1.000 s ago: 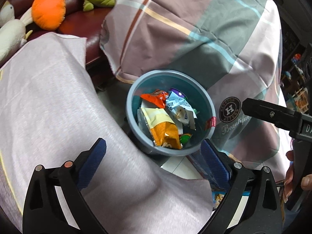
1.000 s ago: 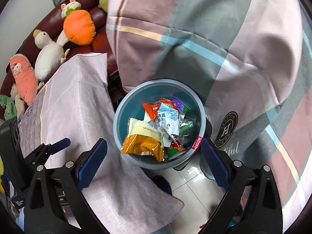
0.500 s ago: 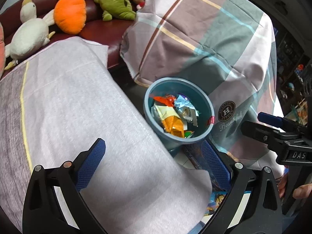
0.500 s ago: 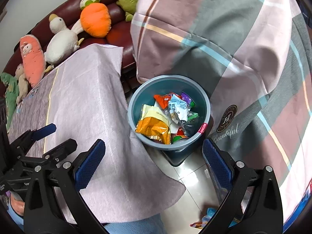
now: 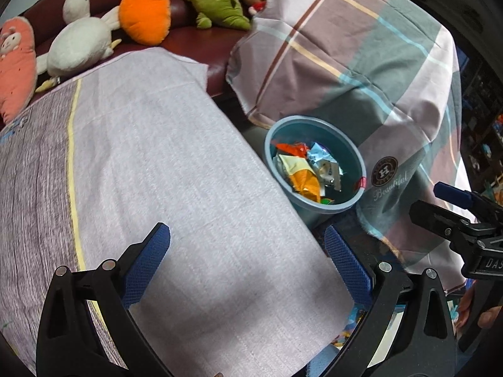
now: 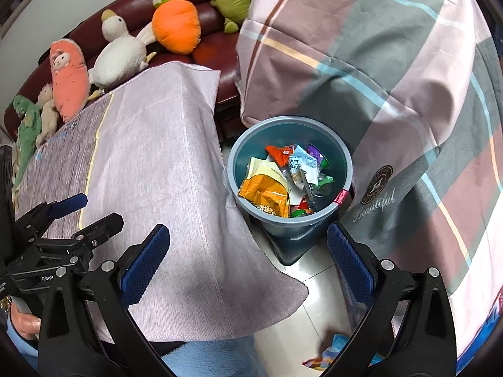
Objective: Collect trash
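Observation:
A round blue-grey bin (image 6: 245, 144) (image 5: 268, 138) stands on the tiled floor between a cloth-covered table and a plaid-draped seat. Inside lie several snack wrappers (image 6: 267, 193) (image 5: 303, 179), orange, white, silver and purple. My left gripper (image 5: 246, 251) hangs open over the lilac tablecloth (image 5: 151, 144), with nothing between its blue pads. My right gripper (image 6: 248, 249) is open too, above the cloth's corner and the floor in front of the bin. Each gripper shows at the edge of the other's view: the right gripper (image 5: 446, 204) at the right edge, the left gripper (image 6: 85, 212) at the left edge.
A dark red sofa (image 6: 217, 44) at the back carries several plush toys, among them an orange carrot (image 6: 176, 28) and a white duck (image 6: 116, 56). A plaid sheet (image 6: 377, 62) drapes the right side. A colourful wrapper (image 6: 333, 345) lies on the tiles (image 6: 308, 298) near the front.
Both grippers have pulled back and up from the bin. It looks smaller now, and more of the tablecloth, sofa and plush toys has come into view.

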Demonstrator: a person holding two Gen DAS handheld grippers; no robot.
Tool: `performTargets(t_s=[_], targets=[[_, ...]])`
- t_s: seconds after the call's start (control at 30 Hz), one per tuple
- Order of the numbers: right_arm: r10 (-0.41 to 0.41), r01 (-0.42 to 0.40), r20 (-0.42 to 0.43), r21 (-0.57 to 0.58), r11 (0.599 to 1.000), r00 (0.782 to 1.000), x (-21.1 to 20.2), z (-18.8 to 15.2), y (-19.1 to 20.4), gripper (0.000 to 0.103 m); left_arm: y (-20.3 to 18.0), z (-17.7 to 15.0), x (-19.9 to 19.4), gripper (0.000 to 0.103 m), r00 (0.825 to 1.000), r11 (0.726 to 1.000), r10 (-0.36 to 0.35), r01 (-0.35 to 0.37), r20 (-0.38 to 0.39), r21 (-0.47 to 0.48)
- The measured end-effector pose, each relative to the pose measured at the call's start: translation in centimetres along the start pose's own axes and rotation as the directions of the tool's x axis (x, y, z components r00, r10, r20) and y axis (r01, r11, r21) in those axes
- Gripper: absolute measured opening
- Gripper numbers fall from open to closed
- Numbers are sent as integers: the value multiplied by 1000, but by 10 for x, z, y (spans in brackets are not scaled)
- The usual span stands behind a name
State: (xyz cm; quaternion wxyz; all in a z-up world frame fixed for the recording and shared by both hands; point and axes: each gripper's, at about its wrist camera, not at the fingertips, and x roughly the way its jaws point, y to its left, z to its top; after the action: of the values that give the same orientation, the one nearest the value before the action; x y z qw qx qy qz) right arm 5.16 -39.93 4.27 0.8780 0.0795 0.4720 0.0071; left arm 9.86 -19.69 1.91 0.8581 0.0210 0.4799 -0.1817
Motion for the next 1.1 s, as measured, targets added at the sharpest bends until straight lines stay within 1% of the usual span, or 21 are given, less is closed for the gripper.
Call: performTargets(t_s=[0.2,0.3,0.4,0.5,0.57,0.67,0.77,0.83,0.93,1.1], targets=[[-34,35,22,-60,998,999,-4,-5,10,96,7,-7,-2,99,1000,1000,15,-15,-4,-13],[-62,64,26,-90,994,998,-1,-8,14,96,10,-10,0,99,1000,1000,7,-7,-12,-21],[-68,70,23,-100,992,997,1,-12,16,96,11,-13,2,99,1000,1000,6,-6,-15,-24],[-58,59,13,-97,994,998,5,-14,14,96,11,-15,5,99,1000,1000,9,-10,-21,-21],[-55,56,10,-92,994,998,7,-15,13,96,11,-17,5,99,1000,1000,25,-25,-13,-18],[-51,51,4,-86,995,999,10,-17,13,96,10,-18,5,99,1000,1000,15,-15,3,-11],[-50,50,0,-82,995,999,13,-17,11,96,12,-20,7,99,1000,1000,-1,1,2,-19],[-50,49,-5,-77,996,999,17,-18,10,96,12,-22,9,99,1000,1000,18,-18,4,-20],[-50,49,-13,-71,996,999,21,-19,8,96,11,-24,14,99,1000,999,24,-24,-10,-21],[-56,55,-26,-62,997,998,29,-19,5,96,12,-25,19,99,999,999,44,-44,-13,-16]])
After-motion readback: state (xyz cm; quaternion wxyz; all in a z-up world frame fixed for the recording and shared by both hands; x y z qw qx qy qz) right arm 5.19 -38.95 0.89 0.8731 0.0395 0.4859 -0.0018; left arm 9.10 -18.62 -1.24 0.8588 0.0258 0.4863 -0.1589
